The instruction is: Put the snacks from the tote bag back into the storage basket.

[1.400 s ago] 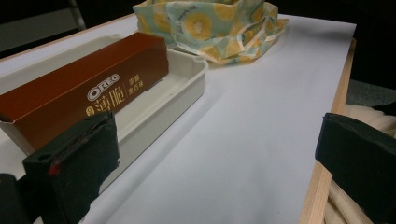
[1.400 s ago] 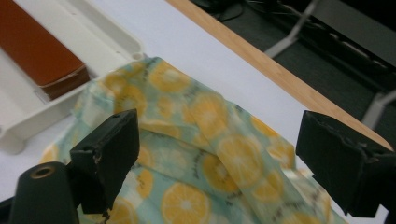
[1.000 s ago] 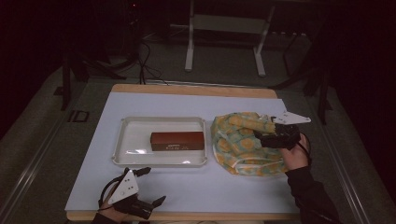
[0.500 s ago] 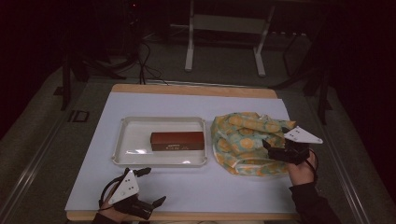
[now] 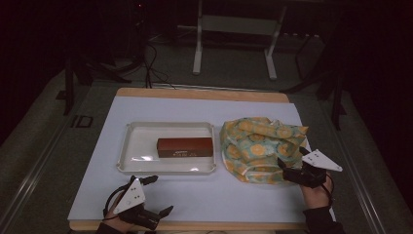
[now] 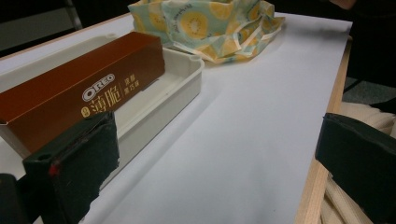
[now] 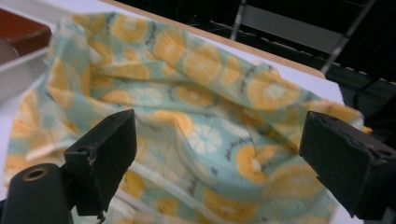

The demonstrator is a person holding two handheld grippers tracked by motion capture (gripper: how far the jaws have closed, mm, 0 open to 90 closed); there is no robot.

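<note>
A brown Oreo box (image 5: 185, 146) lies in a white tray (image 5: 131, 146) at the table's middle. To its right sits a crumpled citrus-print cloth (image 5: 253, 146). My right gripper (image 5: 291, 156) is at the cloth's near right edge and points into it. Its jaws have just been opening and stand wide, with cloth (image 7: 201, 107) beyond them and nothing pinched. In the right gripper view its jaws (image 7: 224, 158) frame the folds. My left gripper (image 5: 159, 195) rests open near the front edge, just in front of the tray. The left gripper view has the box (image 6: 79, 98) past its left jaw.
A white sheet (image 5: 204, 200) covers the wooden tabletop, whose front edge (image 6: 322, 158) runs beside my left gripper's right jaw. Beyond the table stand a metal frame (image 5: 234, 44) and cables on a dark floor.
My right gripper has come down and back toward the person, from above the cloth's right side to its near right edge. The left gripper has not moved.
</note>
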